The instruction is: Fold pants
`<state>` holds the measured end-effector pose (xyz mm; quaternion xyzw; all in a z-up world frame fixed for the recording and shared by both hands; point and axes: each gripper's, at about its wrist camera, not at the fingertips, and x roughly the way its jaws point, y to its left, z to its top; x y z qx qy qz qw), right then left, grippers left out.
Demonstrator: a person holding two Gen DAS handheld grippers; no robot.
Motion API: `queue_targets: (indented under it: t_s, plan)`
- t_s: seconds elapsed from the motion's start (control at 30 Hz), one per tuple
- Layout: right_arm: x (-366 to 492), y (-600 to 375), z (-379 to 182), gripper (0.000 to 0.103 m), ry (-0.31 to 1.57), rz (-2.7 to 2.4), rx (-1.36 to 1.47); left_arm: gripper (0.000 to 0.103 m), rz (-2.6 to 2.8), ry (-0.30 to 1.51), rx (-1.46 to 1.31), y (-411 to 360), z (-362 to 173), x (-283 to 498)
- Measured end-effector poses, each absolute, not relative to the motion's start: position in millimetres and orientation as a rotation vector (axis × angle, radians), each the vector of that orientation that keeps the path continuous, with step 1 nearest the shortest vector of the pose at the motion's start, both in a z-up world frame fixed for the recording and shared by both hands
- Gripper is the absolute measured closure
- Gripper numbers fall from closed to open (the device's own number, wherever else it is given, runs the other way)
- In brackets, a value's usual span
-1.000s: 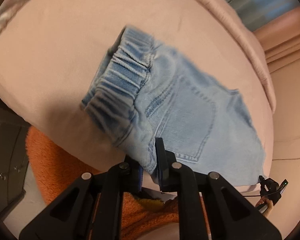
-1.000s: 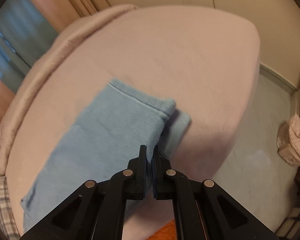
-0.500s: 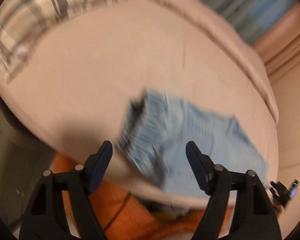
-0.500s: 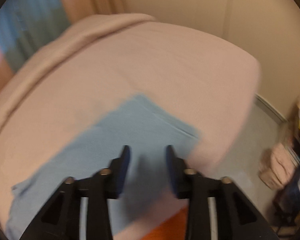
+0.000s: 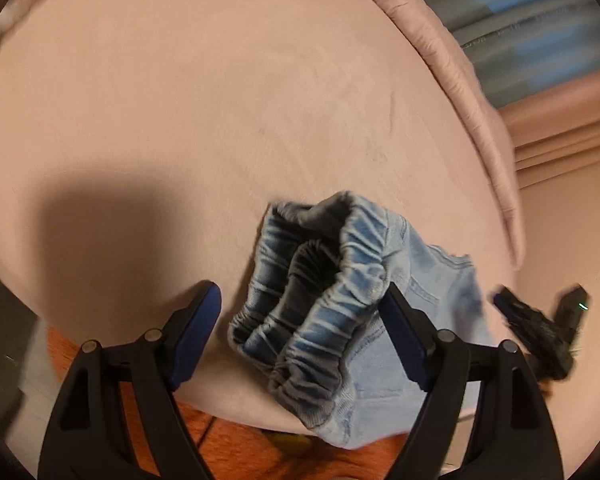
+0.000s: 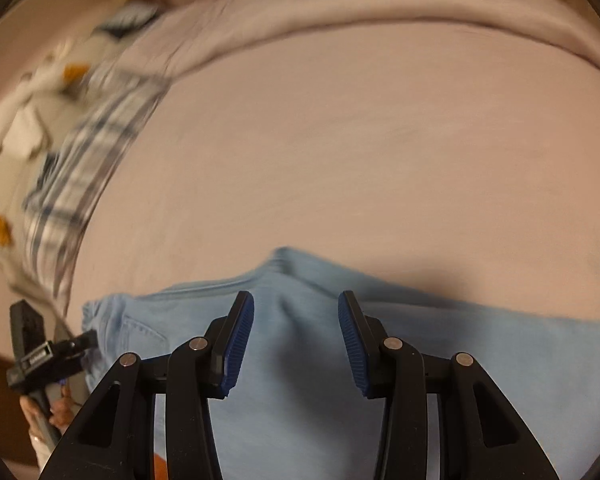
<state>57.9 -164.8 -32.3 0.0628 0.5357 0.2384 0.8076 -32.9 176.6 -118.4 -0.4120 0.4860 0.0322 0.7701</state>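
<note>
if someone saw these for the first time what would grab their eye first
The light blue jeans on the pink bed cover stand out most, their gathered elastic waistband bunched up and gaping between the wide-open fingers of the left gripper. In the right wrist view the right gripper hangs open over the smooth denim, with a blurred plaid cloth at the left edge of the bed.

pants point(image 5: 356, 304) on bed point(image 5: 220, 100), near its front edge
</note>
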Motion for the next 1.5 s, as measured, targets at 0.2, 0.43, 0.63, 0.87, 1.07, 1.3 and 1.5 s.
queue_targets:
  t_s: [0.2,0.43,0.63,0.87,1.07,1.3,1.5]
  plan:
    - [71.3,-124.5,-43.2,0.060,1.178,0.533,-0.097,0.019,0.041,1.052,-0.849,165.9,-112.7,-37.3]
    - [83.2,-138.3,-52.4,0.089,1.188,0.543,-0.051,0.016,-0.039,1.061,-0.779,150.5,-119.1,-34.5]
    - [82.0,-149.8,-43.9,0.094,1.159,0.540,0.056,0.049,0.040,1.053,-0.643,134.9,-117.9,-28.4]
    - [76.8,-149.0,-17.1,0.095,1.084,0.526,0.079,0.074,0.098,0.964,-0.573,131.7,-82.8,-33.7]
    - [87.4,-121.3,-25.9,0.095,1.074,0.537,0.076,0.074,0.153,0.932,-0.557,149.9,-79.7,-28.5]
    - [104.2,-110.3,-69.2,0.095,1.152,0.441,-0.020,0.055,0.169,1.030,-0.569,162.0,-122.5,-11.7]
    - [103.2,-96.2,-76.9,0.095,1.098,0.399,-0.093,0.048,0.151,1.078,-0.682,170.0,-129.2,-15.1]
